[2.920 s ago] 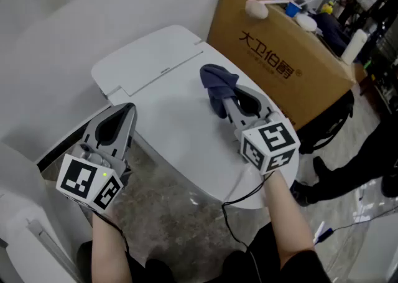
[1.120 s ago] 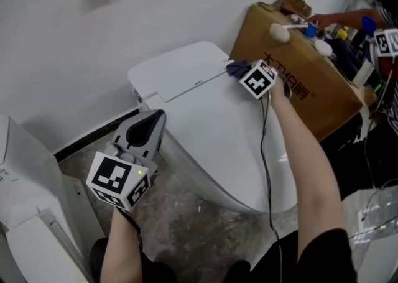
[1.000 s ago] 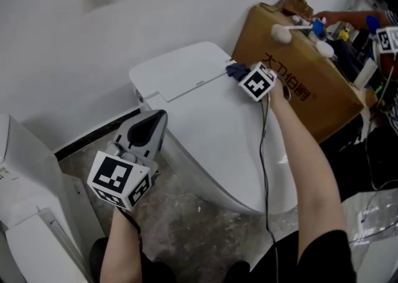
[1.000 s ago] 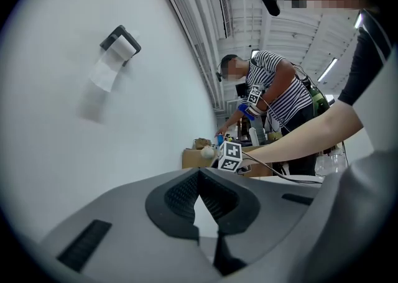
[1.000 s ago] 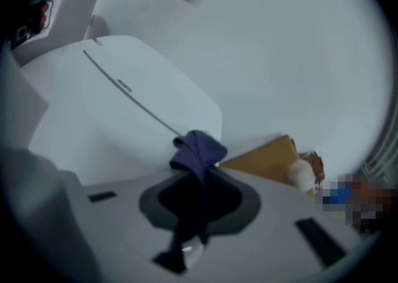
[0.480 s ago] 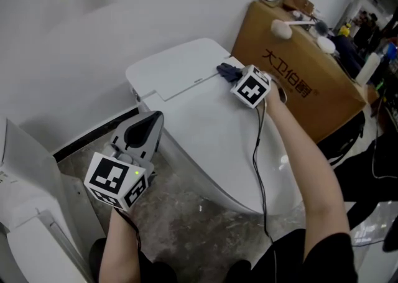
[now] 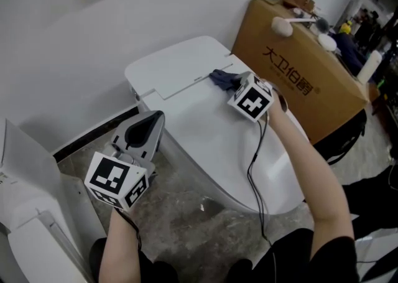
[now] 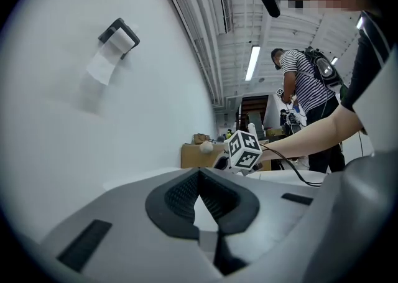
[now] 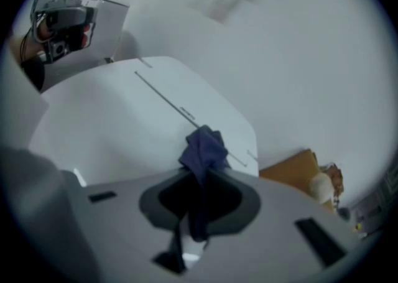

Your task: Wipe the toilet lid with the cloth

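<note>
Two likely risks with right gripper (image 7: pixel 235 84) clamped on cloth (image 7: pixel 222 78) near lid's (image 7: pixel 205 129) back edge, left gripper (image 7: pixel 151 121) closed and empty: losing cloth from thin pinch, scraping bare jaws across lid.

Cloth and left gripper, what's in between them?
Only bare white toilet lid lies between the cloth and the left gripper, seen in the head view.

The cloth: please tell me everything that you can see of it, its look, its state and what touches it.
The cloth is dark blue and looks like soft fabric, crumpled into a bunched lump with folds. The right claw is shut on it: one part runs down between the jaws, and the rest bulges out beyond their tips. That free end appears to rest on the white toilet lid, at the back near the hinge seam.
</note>
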Available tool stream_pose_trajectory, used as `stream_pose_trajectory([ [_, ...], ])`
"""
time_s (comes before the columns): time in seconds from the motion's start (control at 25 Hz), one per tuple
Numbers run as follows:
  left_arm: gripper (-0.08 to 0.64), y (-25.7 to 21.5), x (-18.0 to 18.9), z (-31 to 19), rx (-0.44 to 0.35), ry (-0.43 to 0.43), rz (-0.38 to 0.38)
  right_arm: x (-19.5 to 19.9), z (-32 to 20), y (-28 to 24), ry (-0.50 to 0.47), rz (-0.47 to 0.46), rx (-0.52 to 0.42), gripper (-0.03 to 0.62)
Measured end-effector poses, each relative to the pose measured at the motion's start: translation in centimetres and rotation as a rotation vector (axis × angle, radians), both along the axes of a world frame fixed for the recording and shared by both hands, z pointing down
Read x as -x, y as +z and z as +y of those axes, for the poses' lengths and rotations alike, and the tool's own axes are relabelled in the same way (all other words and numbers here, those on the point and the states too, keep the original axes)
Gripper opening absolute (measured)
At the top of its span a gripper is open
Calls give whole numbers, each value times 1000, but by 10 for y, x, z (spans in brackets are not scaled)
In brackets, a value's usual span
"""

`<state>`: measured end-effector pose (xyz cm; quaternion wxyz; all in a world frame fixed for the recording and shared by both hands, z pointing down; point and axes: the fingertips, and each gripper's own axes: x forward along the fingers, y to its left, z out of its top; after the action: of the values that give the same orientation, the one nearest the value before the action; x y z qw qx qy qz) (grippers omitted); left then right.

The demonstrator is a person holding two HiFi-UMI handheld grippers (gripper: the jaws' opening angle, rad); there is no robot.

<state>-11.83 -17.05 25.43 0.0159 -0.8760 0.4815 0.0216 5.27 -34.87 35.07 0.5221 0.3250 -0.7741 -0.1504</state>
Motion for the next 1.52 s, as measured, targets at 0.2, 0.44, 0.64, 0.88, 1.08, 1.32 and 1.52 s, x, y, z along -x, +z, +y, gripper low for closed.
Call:
stream_pose_trajectory([
  [0.2,12,2,-4,0,8,6,-12,11,21,-2,-35,-13,9,67],
  [0.44,12,8,-5,-1,16,7,-19,24,43,-3,-74,-23,16,67],
  [0.64,12,11,-6,-2,24,11,-24,33,61,-3,-96,-25,17,67],
  [0.88,12,13,-8,-2,25,15,-33,39,78,-3,-114,-19,11,67],
  [1.08,12,13,-10,-2,31,15,-40,45,92,-3,-132,6,8,67],
  [1.32,12,12,-11,-2,28,14,-46,50,108,-3,-151,42,3,67],
  [1.52,13,13,-15,-3,29,19,-53,56,121,-3,-166,81,5,67],
])
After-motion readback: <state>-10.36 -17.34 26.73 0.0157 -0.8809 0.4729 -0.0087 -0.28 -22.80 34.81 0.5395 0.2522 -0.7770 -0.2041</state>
